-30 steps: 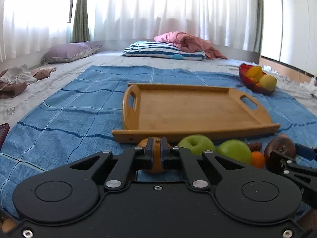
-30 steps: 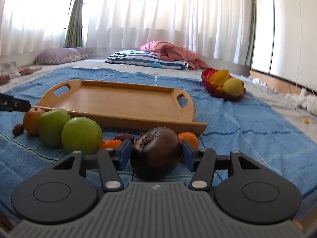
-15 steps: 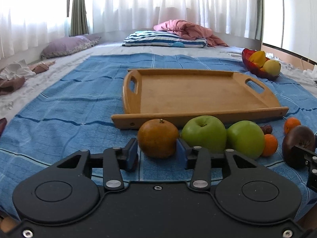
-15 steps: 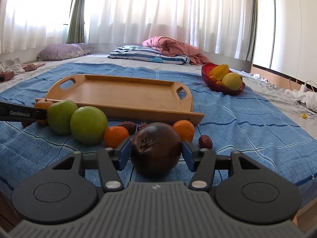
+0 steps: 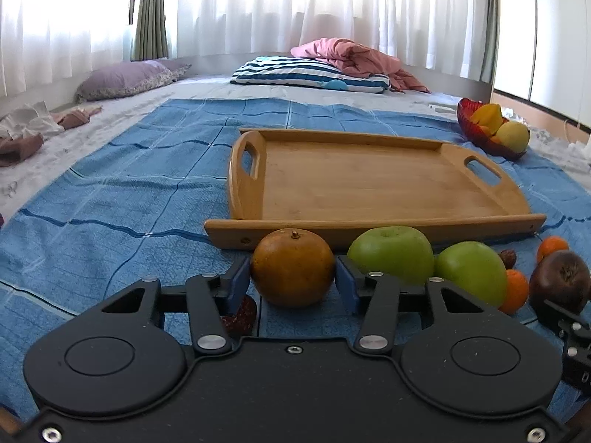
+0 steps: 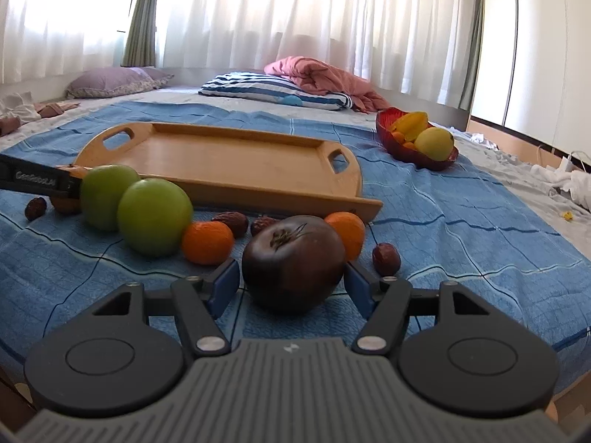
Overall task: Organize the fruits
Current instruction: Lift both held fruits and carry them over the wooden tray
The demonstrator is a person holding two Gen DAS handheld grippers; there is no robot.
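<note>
My left gripper (image 5: 293, 280) is shut on a brown-orange fruit (image 5: 293, 267), its blue pads against both sides. My right gripper (image 6: 292, 282) is shut on a dark purple-brown fruit (image 6: 293, 263), which also shows at the right edge of the left wrist view (image 5: 560, 281). Two green apples (image 5: 391, 253) (image 5: 471, 273) lie side by side in front of an empty wooden tray (image 5: 369, 181). Small oranges (image 6: 207, 241) (image 6: 345, 234) and brown dates (image 6: 231, 222) (image 6: 386, 258) lie around them on the blue blanket (image 6: 443, 221).
A red bowl (image 6: 415, 147) with yellow fruit sits at the back right. A striped pillow (image 5: 310, 74), a pink blanket (image 5: 354, 55) and a purple pillow (image 5: 125, 77) lie at the back. Clothes (image 5: 29, 129) lie at far left. A date (image 5: 238, 317) sits under my left finger.
My left gripper opened from shut, moved forward around the brown-orange fruit and closed on its sides. My right gripper stayed around the dark fruit and rose slightly.
</note>
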